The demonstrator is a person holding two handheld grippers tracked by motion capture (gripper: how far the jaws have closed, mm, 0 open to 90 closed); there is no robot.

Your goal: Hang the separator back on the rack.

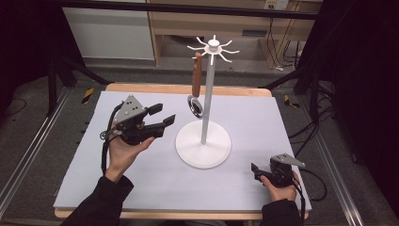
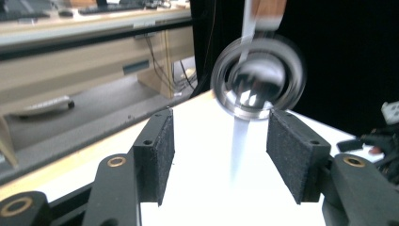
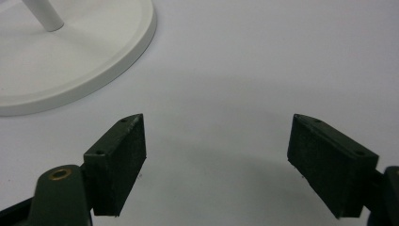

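A white hook stand (image 1: 203,141) rises from the middle of the table, its round base (image 3: 70,61) at the top left of the right gripper view. From one hook hangs a utensil with a brown wooden handle (image 1: 197,75) and a round shiny metal head (image 1: 195,106). My left gripper (image 1: 167,113) is held just left of that head, open. In the left gripper view the blurred head (image 2: 256,82) hangs just beyond the left gripper (image 2: 220,127), above the gap, untouched. My right gripper (image 1: 255,171) rests at the front right, and the right gripper (image 3: 219,122) stands open over bare mat.
A white mat (image 1: 141,188) covers the wooden table (image 1: 188,88). Beyond the far edge are wooden cabinets (image 1: 235,23), cables and dark stand legs (image 1: 70,66). Metal rails run along the floor on both sides.
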